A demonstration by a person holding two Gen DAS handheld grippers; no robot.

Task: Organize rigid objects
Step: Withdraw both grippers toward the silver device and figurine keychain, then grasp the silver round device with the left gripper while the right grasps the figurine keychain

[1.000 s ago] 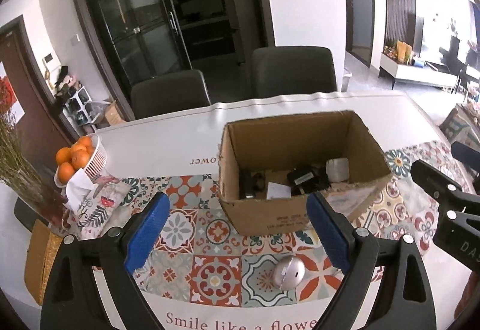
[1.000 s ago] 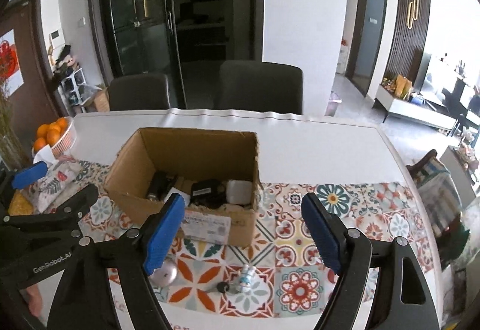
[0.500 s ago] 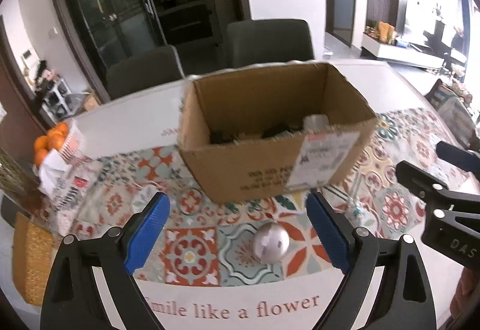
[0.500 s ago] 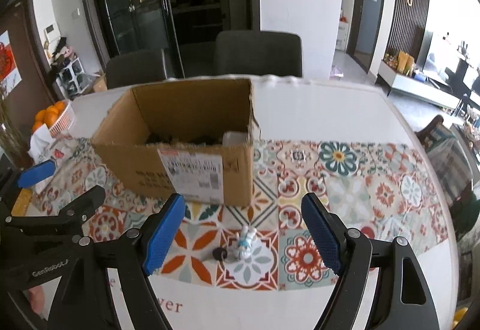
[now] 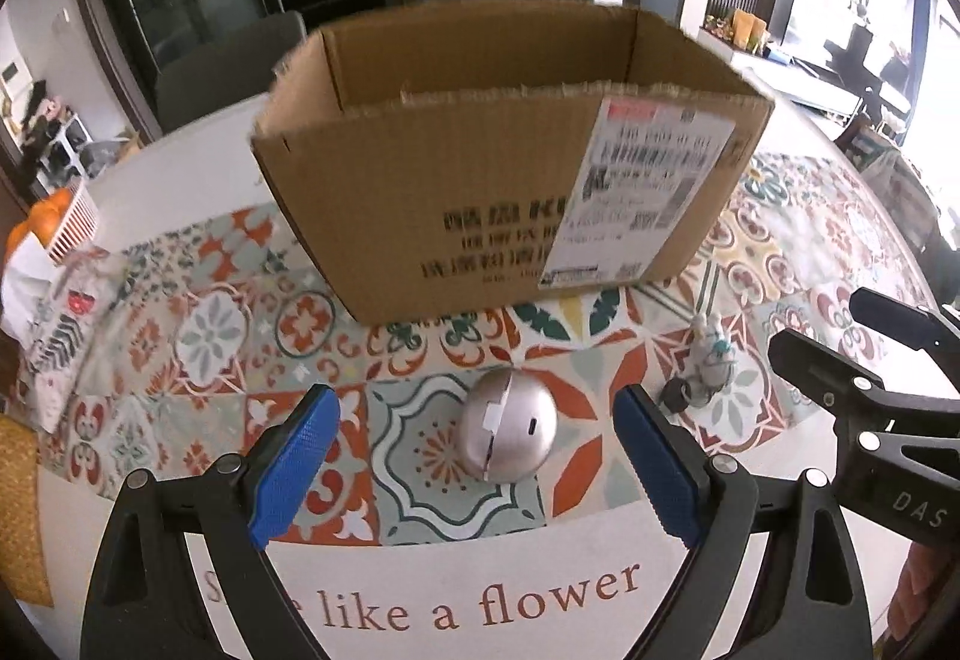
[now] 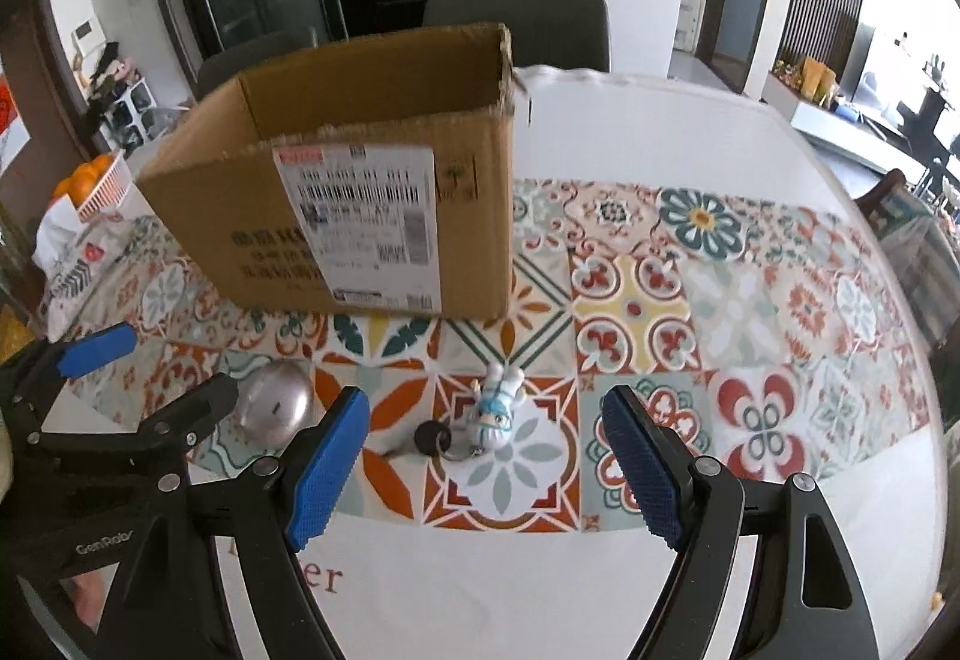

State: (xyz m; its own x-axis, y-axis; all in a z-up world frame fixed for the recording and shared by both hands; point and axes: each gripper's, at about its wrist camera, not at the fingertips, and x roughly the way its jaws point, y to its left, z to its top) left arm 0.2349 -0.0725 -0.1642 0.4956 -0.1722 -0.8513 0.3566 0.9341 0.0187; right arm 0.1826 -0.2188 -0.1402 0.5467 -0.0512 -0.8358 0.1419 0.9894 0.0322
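A silver egg-shaped case (image 5: 508, 432) lies on the patterned tablecloth, just ahead of my left gripper (image 5: 474, 456), whose blue pads stand wide open on either side of it without touching. A small white-and-blue figurine keychain (image 6: 495, 414) lies in front of my right gripper (image 6: 483, 471), which is open too with nothing between its fingers. The open cardboard box (image 5: 510, 180) stands behind both things; from this low angle its contents are hidden. In the right wrist view the silver case (image 6: 276, 408) and the box (image 6: 360, 192) show at the left.
A white basket of oranges (image 5: 54, 216) and printed tissue packets (image 5: 66, 312) sit at the table's left. Dark chairs (image 6: 516, 24) stand behind the far edge. White cloth with lettering (image 5: 480, 600) runs along the near edge.
Both grippers have come down toward the table and tilted up. The box now looms higher, hiding its contents. The silver case and the keychain sit closer between the open pads.
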